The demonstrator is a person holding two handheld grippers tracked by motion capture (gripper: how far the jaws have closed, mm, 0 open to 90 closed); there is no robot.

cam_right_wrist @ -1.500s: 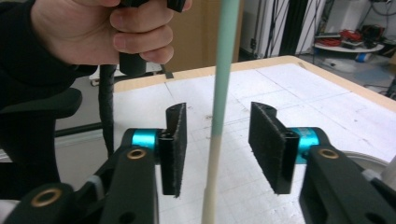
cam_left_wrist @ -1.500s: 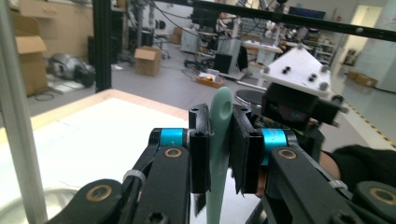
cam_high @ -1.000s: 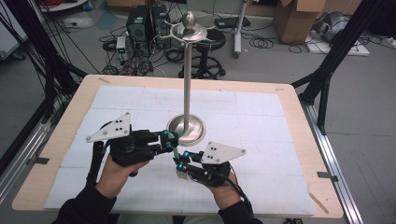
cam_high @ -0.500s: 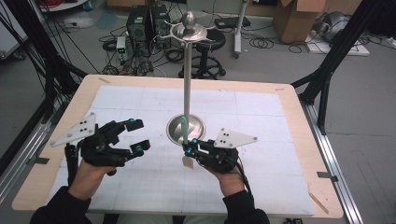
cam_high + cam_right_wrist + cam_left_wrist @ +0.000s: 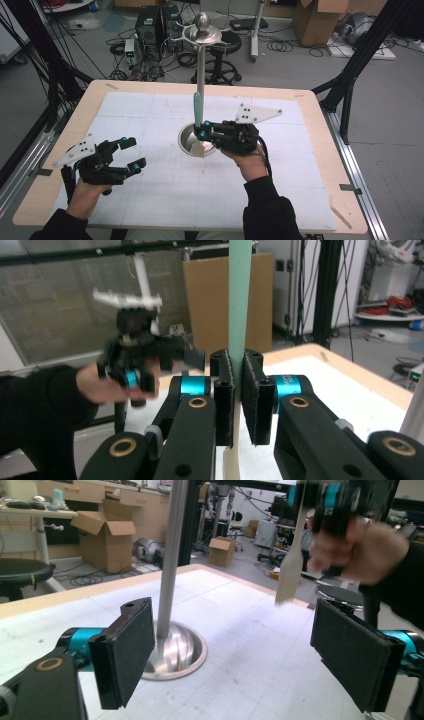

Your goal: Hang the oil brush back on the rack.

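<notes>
Background's pretty cluttered: open brown cardboard boxes (image 5: 320, 20), a black swivel stool (image 5: 220, 47), tangled black cables (image 5: 125, 50) on the grey floor.

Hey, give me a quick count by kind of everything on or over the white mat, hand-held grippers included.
Grippers: 2, the left gripper and the right gripper
Metal stands: 1, the stand with its round base on the mat
Spatulas: 1, the spatula with a green handle, clamped upright in the right gripper
Total: 4

Wooden table (image 5: 320, 115) — white gridded mat (image 5: 150, 115), steel stand's base (image 5: 186, 142) on it.
</notes>
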